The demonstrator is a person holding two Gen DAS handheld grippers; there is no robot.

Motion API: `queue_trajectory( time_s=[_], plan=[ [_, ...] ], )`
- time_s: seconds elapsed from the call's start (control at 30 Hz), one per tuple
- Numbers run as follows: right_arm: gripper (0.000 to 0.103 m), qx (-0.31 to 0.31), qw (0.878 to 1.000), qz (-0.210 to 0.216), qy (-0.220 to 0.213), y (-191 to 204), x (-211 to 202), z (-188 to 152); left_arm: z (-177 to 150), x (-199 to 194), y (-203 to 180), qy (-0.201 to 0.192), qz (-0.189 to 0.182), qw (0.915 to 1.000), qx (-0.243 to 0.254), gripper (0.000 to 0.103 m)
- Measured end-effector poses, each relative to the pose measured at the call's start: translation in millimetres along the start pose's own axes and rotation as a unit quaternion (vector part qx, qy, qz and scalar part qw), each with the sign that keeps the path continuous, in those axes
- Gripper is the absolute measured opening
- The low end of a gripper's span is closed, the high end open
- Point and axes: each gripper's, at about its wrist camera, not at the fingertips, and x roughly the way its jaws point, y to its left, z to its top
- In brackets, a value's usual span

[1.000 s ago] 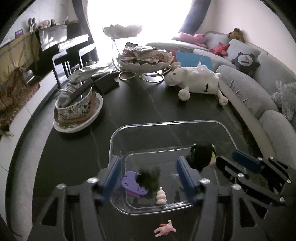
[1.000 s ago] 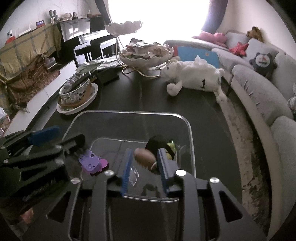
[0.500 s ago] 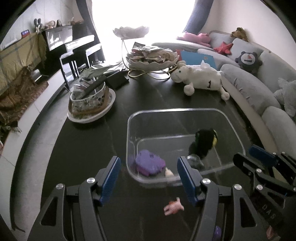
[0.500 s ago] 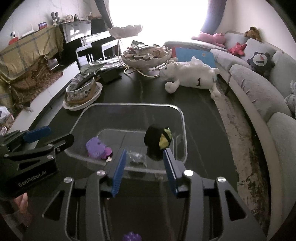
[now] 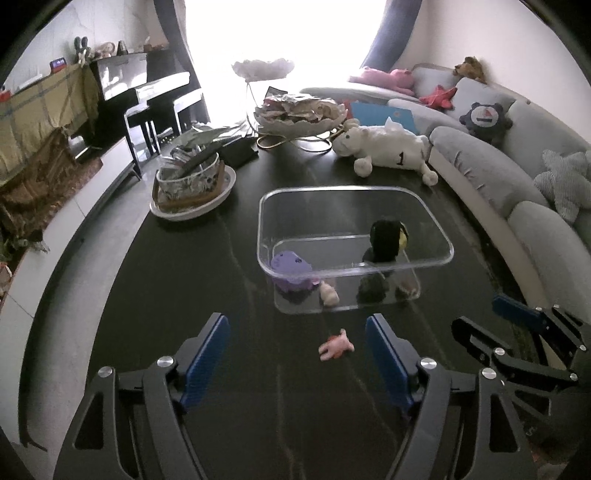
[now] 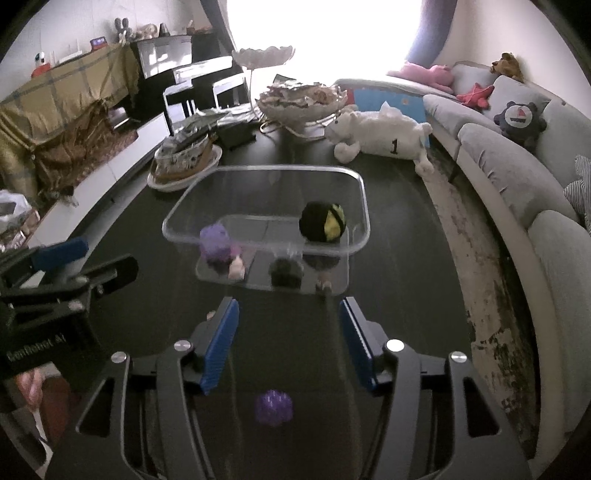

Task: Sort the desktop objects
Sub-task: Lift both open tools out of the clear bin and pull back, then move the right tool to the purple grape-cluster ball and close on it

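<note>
So both grippers are hanging empty, jaws opening. The pink figure (image 5: 336, 345) is lying at twelve o'clock between the left gripper (image 5: 297, 360) fingers, while the right gripper (image 6: 288, 347) is hovering over a purple ball (image 6: 274, 407).

Behind the clear bin's (image 6: 360, 206) near wall, a dark lump (image 6: 284, 271) and a small pale thing (image 6: 324, 283) stay too smeared to identify. The window (image 5: 280, 33) is blown white.
</note>
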Motion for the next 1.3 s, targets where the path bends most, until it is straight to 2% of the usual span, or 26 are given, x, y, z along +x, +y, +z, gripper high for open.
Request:
queue_trajectory(
  time_s=[0.37, 0.53, 0.67, 0.9, 1.3],
  plan=[
    [0.054, 0.003, 1.000, 0.005, 0.018, -2, -8, -41, -38, -6, -3, 0.018, 0.009, 0.9998, 0.003, 0.074],
    [0.054, 0.000, 1.000, 0.010, 0.030, 2, -6, -53, -51, -6, -5, 0.023, -0.005, 0.9997, -0.005, 0.074],
    [0.054, 0.000, 0.999, 0.014, 0.035, 5, -4, -62, -57, -2, -5, 0.029, -0.003, 0.9995, -0.011, 0.074],
    [0.054, 0.002, 0.998, 0.019, 0.054, 7, 8, -76, -70, 8, -3, 0.050, 0.001, 0.9987, -0.008, 0.074],
    [0.054, 0.011, 0.996, 0.026, 0.085, 8, 38, -88, -80, 34, 2, 0.077, -0.014, 0.9967, -0.019, 0.074]
  ],
)
